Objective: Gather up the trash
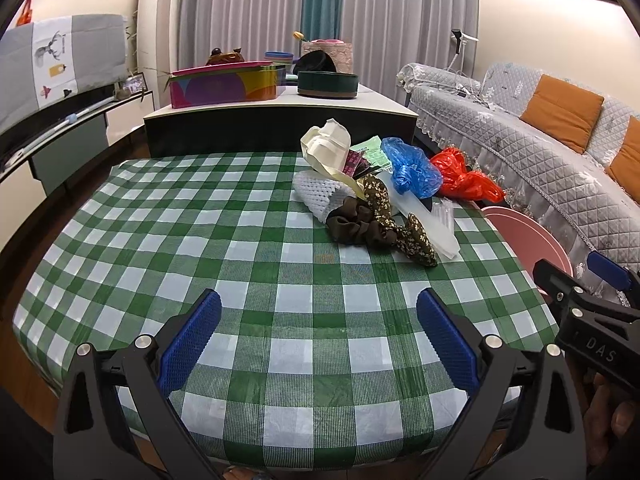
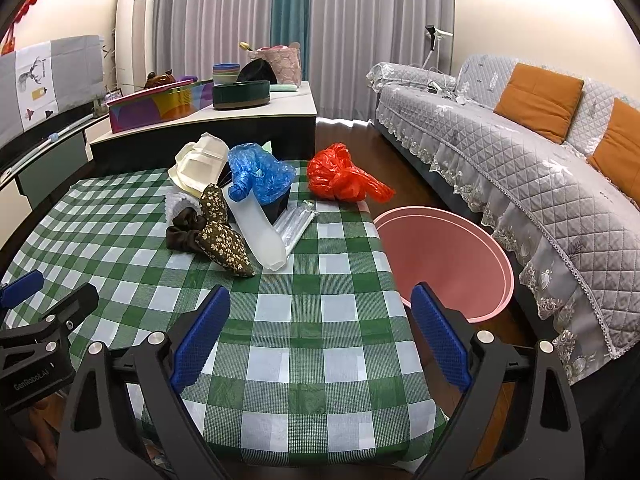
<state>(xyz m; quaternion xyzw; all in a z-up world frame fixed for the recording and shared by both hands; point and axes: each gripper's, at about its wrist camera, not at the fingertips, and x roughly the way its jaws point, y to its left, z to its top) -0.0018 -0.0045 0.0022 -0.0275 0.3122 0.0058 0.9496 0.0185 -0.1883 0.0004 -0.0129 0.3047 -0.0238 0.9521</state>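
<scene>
Both grippers, left (image 1: 319, 336) and right (image 2: 320, 334), were held wide open and empty; trash pile (image 2: 240, 204) lay far ahead, bin (image 2: 452, 256) right of it, nearer the right gripper.

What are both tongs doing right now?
Left tongs: open, holding nothing, above the checked tablecloth.
Right tongs: open, holding nothing.

Green-and-white checked cloth (image 2: 300, 336) covers the bench; blue bag (image 2: 260, 174), red bag (image 2: 340, 178), brown floral scrunchie (image 2: 224, 236), pink bin (image 2: 448, 252), orange cushions (image 2: 538, 100).
</scene>
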